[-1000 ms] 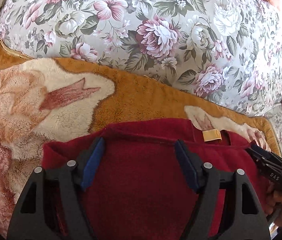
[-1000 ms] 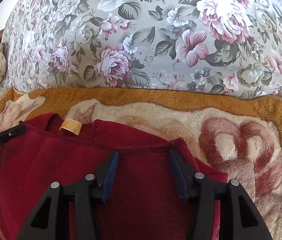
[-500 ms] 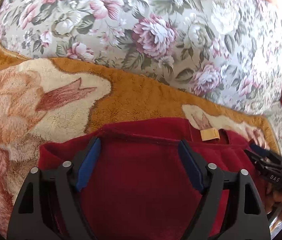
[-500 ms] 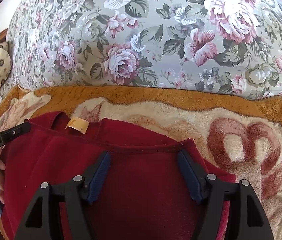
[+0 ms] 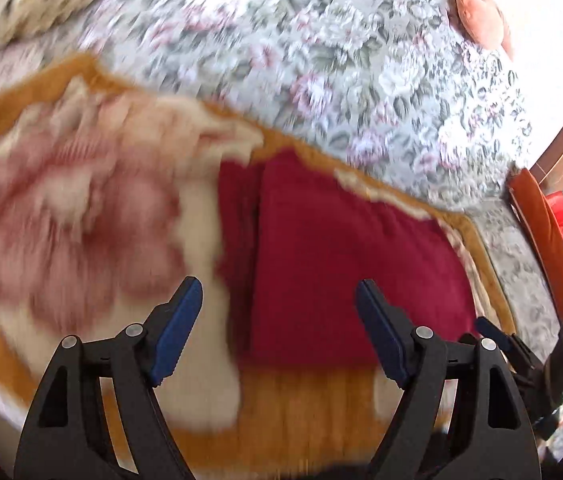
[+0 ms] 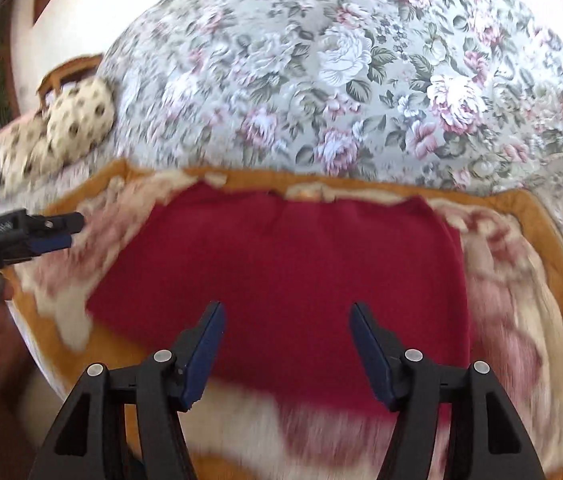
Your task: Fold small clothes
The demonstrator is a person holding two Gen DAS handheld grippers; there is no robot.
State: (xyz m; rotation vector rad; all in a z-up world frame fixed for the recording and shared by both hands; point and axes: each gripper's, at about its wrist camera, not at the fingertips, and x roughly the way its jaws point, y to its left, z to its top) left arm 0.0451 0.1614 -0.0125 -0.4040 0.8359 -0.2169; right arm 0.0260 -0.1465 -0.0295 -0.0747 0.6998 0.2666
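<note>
Folded red garment [image 6: 289,272] lying flat on an orange-bordered plush blanket [image 6: 521,300] over the floral bedspread [image 6: 361,80]; left claw [image 5: 279,328] spread and empty, right claw [image 6: 287,344] empty, jaws closing.

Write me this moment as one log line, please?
step: fold laid | red garment: flat on plush blanket | left gripper: open, empty | right gripper: closing, nothing between fingers

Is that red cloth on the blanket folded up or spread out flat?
Folded. The red cloth lies as a compact rectangle on the blanket, a doubled layer showing along its left edge in the left view.
</note>
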